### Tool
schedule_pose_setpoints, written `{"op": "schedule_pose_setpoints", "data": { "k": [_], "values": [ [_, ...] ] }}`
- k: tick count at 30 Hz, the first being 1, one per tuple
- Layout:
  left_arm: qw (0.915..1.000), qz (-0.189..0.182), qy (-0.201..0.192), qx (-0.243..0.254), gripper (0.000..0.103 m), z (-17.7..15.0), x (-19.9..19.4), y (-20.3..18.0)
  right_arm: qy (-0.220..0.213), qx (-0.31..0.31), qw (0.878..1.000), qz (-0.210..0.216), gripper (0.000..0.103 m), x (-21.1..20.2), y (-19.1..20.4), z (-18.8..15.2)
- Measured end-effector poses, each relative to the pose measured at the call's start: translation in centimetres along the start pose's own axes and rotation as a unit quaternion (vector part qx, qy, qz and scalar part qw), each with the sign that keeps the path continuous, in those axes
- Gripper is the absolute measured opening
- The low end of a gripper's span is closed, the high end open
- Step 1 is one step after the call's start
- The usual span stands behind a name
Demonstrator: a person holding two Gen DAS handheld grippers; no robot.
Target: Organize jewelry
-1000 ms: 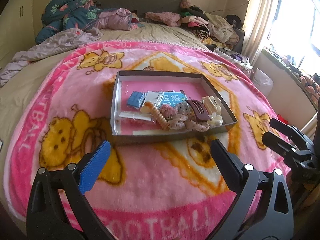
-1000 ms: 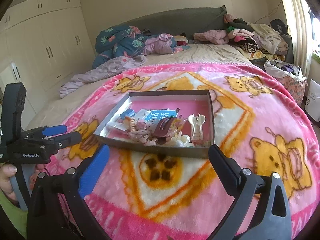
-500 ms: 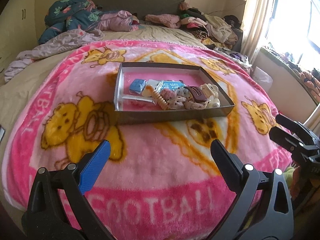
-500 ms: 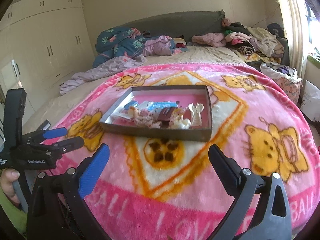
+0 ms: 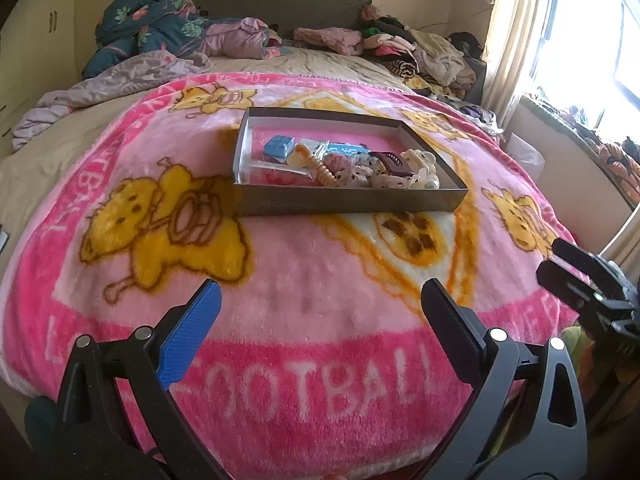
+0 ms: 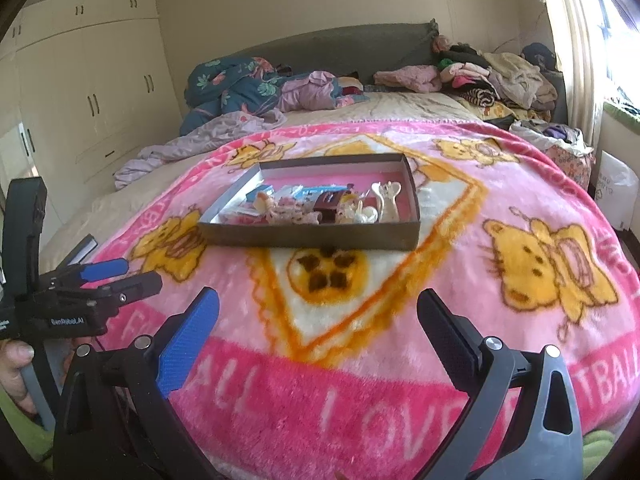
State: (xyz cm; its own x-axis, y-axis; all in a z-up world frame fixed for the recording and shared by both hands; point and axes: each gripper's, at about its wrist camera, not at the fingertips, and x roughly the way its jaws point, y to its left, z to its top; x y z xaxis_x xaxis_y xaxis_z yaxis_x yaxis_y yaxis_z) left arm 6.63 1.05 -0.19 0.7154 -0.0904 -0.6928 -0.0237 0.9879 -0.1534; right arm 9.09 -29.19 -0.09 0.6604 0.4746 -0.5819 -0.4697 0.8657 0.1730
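Observation:
A shallow dark cardboard box [image 5: 344,200] with a pink floor sits on the pink blanket; it also shows in the right wrist view [image 6: 312,236]. It holds a heap of hair clips and jewelry [image 5: 360,166], a blue case [image 5: 278,147], a brown claw clip [image 5: 394,163] and a cream clip [image 6: 386,198]. My left gripper [image 5: 320,304] is open and empty, well short of the box near the blanket's front edge. My right gripper [image 6: 318,312] is open and empty, also well back from the box.
The pink bear-print blanket [image 5: 300,292] covers a bed. Crumpled bedding [image 5: 160,32] and piles of clothes [image 5: 420,48] lie by the headboard. Wardrobes [image 6: 92,92] stand left, a window and curtain [image 5: 520,40] right. The left gripper shows in the right wrist view [image 6: 116,280].
Both grippers have drawn back from the box toward the foot of the bed; the box looks smaller and farther. Both stayed open and empty.

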Motion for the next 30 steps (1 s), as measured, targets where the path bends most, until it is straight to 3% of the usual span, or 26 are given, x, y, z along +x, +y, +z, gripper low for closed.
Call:
{"op": "schedule_pose_setpoints", "data": {
  "k": [30],
  "values": [
    [1.0,0.002,-0.003,0.004,0.093,-0.58,-0.87,-0.31,0.012,-0.004,1.0,-0.003,0.099,0.29,0.25,-0.4]
  ]
}}
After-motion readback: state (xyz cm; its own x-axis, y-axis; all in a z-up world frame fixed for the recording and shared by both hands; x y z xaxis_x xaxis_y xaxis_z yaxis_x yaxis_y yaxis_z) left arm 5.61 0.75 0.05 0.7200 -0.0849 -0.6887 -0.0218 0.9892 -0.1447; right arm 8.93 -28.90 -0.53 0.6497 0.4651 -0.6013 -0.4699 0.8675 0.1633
